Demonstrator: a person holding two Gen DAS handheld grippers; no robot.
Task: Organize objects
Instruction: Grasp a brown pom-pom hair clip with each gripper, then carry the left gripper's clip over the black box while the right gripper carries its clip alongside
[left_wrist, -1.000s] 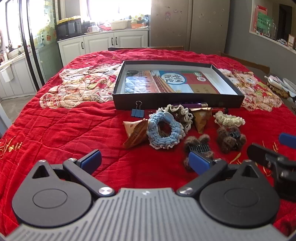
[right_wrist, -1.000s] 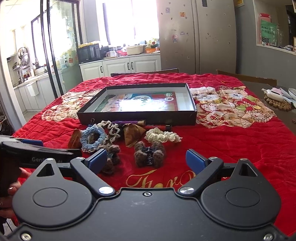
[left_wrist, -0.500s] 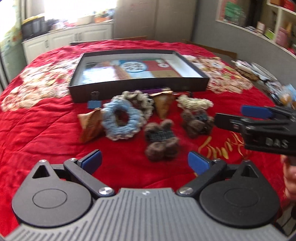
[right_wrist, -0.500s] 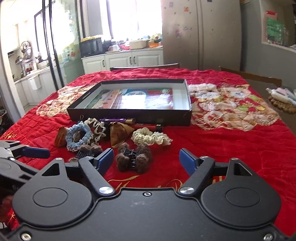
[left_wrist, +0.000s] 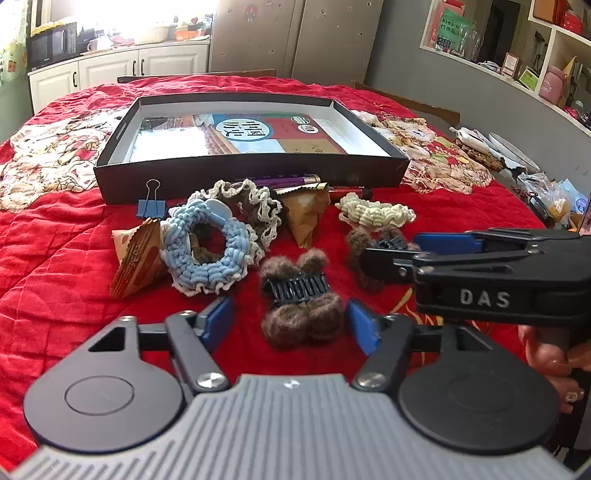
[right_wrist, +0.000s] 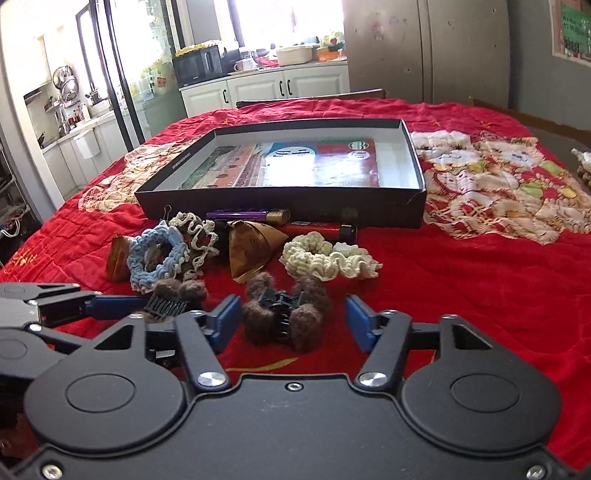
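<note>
My left gripper (left_wrist: 291, 325) is open, its blue pads on either side of a brown furry hair claw (left_wrist: 301, 306) on the red cloth. My right gripper (right_wrist: 291, 323) is open around a second brown furry claw (right_wrist: 286, 314); it shows from the side in the left wrist view (left_wrist: 391, 254). Beyond lie a blue scrunchie (left_wrist: 205, 251), a cream lace scrunchie (left_wrist: 258, 206), a pale yellow scrunchie (right_wrist: 325, 260), two brown wrapped cones (left_wrist: 135, 258) (right_wrist: 249, 249), a blue binder clip (left_wrist: 150, 206), a purple tube (right_wrist: 240, 215) and a red tube (right_wrist: 325, 230). A black shallow box (right_wrist: 280, 205) stands behind them.
The red quilted cloth (right_wrist: 461, 288) covers the table, with patterned patches on both sides of the box. Clutter lies at the table's far right edge (left_wrist: 480, 144). A chair back (left_wrist: 195, 75) stands behind the table. Kitchen cabinets are further off.
Both grippers have moved forward and down to the furry claws. Each claw now lies between the open pads of one gripper. The objects on the cloth have not moved.
</note>
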